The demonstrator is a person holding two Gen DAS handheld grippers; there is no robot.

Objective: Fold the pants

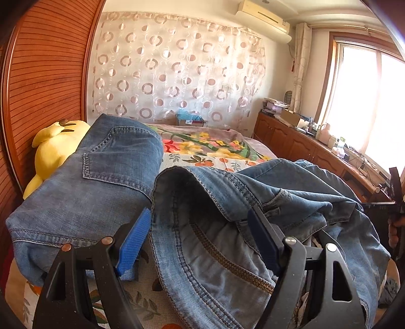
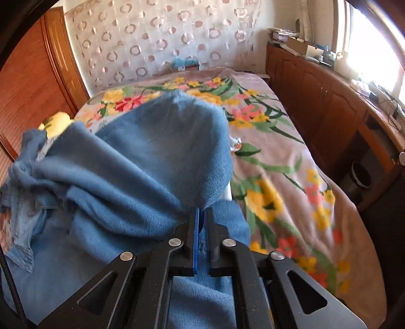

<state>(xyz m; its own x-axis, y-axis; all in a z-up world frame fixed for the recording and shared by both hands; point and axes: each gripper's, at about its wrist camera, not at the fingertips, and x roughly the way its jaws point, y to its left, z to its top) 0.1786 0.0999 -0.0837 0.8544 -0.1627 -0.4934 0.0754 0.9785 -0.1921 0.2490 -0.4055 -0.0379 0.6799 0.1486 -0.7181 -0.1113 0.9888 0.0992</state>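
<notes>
Pants: your blue denim jeans [image 1: 227,202] lie bunched at the near end of the bed [image 2: 291,157], waistband gaping toward you, brass zipper [image 1: 227,263] showing inside.
Pants leg: seen from the right wrist, a fold of the same denim [image 2: 141,164] is lifted and draped up from the near edge, blurred.
Left gripper: your left gripper [image 1: 200,227] has jaws wide apart, straddling the waistband; blue pads [image 1: 134,240] not pressing on the cloth.
Right gripper: your right gripper [image 2: 201,215] is pinched together on a thin fold of denim.
Second jeans: another folded denim pair [image 1: 96,177], back pocket up, sits just left of yours along the bed's left edge.
Plush: yellow soft toy [image 1: 55,146] behind that pair, against the wooden wardrobe [image 1: 45,76].
Bed cover: fuzzy blanket, floral print of yellow, red and green.
Right side: wooden cabinet [image 2: 316,101] runs along the bed's right edge, its top cluttered, under a bright window [image 1: 367,101].
Far end: sheer curtain [image 1: 177,63] with ring pattern; air conditioner [image 1: 263,17] above it.
</notes>
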